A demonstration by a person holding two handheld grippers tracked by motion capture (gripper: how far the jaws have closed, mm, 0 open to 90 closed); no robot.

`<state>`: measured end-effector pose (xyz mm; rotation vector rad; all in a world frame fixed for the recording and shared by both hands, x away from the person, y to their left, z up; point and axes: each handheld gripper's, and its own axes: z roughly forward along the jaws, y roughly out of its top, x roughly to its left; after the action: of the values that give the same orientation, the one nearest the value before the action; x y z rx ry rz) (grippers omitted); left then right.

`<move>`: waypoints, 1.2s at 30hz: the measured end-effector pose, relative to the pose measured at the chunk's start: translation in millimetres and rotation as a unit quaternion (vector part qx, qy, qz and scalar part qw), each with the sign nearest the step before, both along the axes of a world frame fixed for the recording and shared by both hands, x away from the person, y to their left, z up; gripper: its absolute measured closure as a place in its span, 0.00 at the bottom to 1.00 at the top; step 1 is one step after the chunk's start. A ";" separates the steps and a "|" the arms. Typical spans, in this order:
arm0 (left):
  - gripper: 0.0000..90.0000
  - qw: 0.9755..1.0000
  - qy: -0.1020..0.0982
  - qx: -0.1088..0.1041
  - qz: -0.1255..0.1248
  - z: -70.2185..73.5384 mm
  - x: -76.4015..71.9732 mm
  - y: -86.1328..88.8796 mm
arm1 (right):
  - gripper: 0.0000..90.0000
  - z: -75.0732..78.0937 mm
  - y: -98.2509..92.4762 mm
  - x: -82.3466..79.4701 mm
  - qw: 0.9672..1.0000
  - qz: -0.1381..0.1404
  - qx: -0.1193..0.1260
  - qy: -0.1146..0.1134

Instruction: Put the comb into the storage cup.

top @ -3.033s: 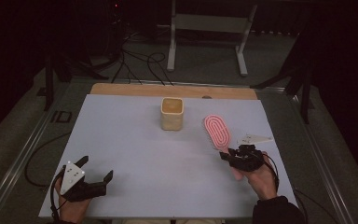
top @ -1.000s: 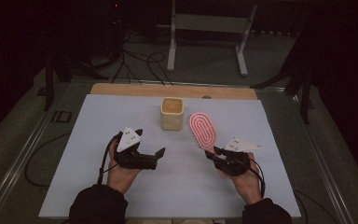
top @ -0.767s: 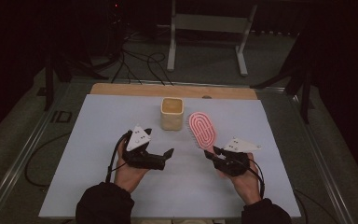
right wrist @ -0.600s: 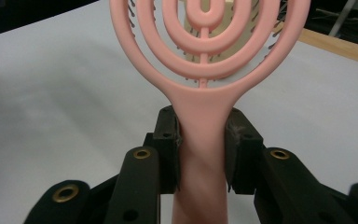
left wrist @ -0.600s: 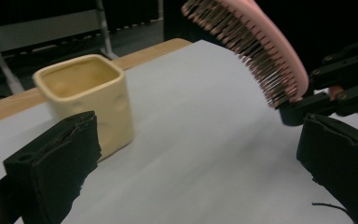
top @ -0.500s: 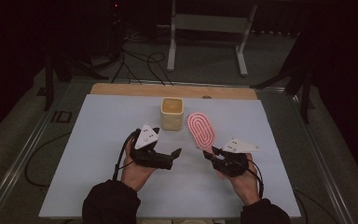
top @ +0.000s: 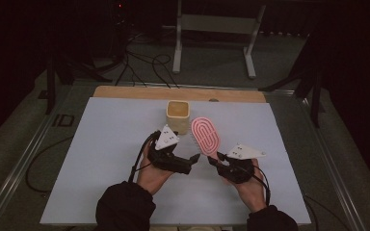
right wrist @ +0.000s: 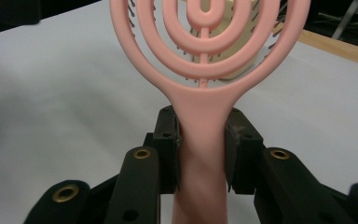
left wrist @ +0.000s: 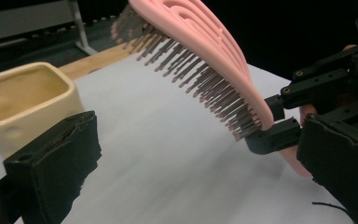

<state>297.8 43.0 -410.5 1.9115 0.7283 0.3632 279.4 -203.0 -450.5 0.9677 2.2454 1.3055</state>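
A pink hairbrush (top: pixel 205 134) with an open looped head slants up off the white mat, bristles facing left. My right gripper (top: pixel 215 160) is shut on its handle; in the right gripper view both pads press the handle (right wrist: pixel 205 121) from either side. My left gripper (top: pixel 191 162) stands open just left of the brush handle, jaws wide with nothing between them. In the left gripper view (left wrist: pixel 196 165) the brush bristles (left wrist: pixel 200 88) hang ahead of its jaws, and the right gripper (left wrist: pixel 279 119) shows at the brush's base. A cream square cup (top: pixel 178 110) stands upright behind the brush.
The white mat (top: pixel 101 144) covers the table, with a wooden strip (top: pixel 125 92) along the far edge. A metal stand (top: pixel 212 24) and cables (top: pixel 144 60) lie on the floor beyond. Cables trail from both grippers.
My left hand has come in from the left toward the brush handle, its jaws still open. The right gripper and the brush have held their place.
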 end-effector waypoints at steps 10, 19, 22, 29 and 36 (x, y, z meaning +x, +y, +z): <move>0.00 1.000 0.014 -0.014 0.002 -1.4 8.2 -13.3 | 0.77 -1.3 4.0 -1.1 1.000 0.007 0.000 -0.006; 0.03 0.999 0.035 -0.022 0.003 -3.5 14.4 -22.6 | 0.77 -2.0 8.8 -3.6 1.000 0.014 -0.004 -0.011; 0.06 0.999 0.039 -0.020 0.012 -4.3 15.6 -25.1 | 0.77 -2.8 10.3 -4.0 1.000 0.014 -0.003 -0.008; 0.35 0.997 0.059 -0.035 0.019 -5.8 17.8 -29.4 | 0.77 -2.5 13.4 -5.7 1.000 0.017 -0.003 -0.012; 0.55 0.994 0.089 -0.063 0.004 -6.5 22.0 -30.3 | 0.77 -2.7 13.2 -5.9 1.000 0.021 -0.001 -0.017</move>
<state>319.8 12.6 -417.0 1.8371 0.8558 0.1479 273.6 -189.8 -453.2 0.8963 2.2526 1.3267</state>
